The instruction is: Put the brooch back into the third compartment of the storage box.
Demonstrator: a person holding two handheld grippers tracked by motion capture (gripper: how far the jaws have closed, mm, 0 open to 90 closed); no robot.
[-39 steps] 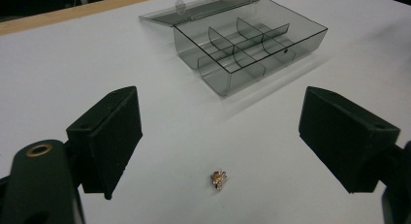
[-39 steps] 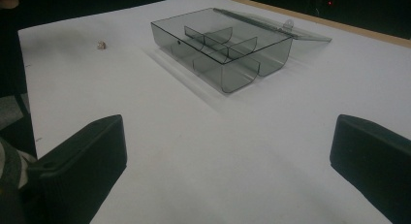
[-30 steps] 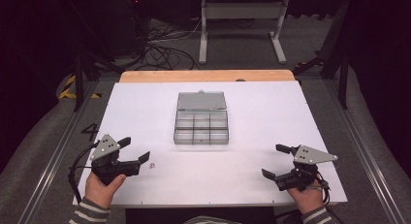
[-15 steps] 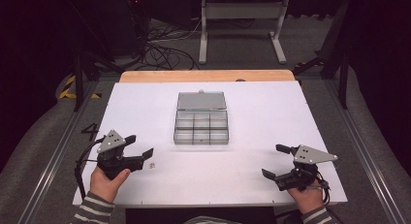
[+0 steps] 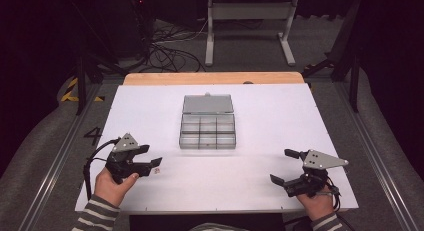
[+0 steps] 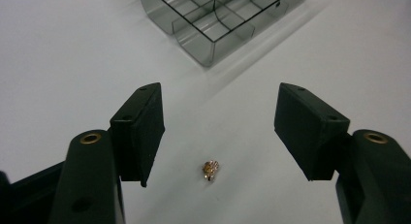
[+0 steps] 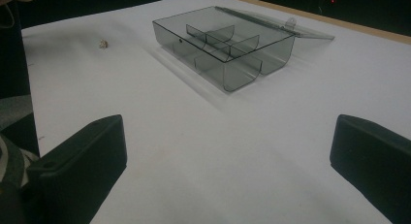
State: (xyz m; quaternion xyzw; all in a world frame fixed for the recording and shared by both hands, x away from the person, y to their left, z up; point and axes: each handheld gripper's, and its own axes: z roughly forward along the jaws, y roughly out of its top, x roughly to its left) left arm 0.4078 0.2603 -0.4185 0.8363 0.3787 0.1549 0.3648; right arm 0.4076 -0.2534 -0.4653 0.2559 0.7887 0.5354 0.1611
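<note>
Your left gripper (image 5: 150, 160) sits low at the lower left of the high view, its fingers (image 6: 138, 127) released and spread wide. They bracket a tiny gold-brown trinket (image 6: 210, 169) that lies on the bench (image 5: 260, 181) between them, near the bottom centre of the left gripper view. That spread and aim look like a set-up for closing on the trinket, though nothing touches it yet.

Your right gripper (image 5: 287, 166) rests at the lower right of the high view, fingers likewise released and holding nothing. It stands well apart from everything, probably just parked.

Farther up, at the middle of the high view, stands a clear grey compartment box (image 5: 208, 131) with its lid (image 5: 208, 104) folded back flat toward the far edge. The divided cells look empty, so you likely have it open to receive the trinket. In the right gripper view the trinket sits at the upper left, well apart from the box.

The bench is covered in plain white, with a wooden strip (image 5: 212, 78) along its far edge. Beyond it lie grey floor, tangled cables (image 5: 167, 46) at upper left, and a pale metal stand (image 5: 248, 26) at top centre, against darkness.
</note>
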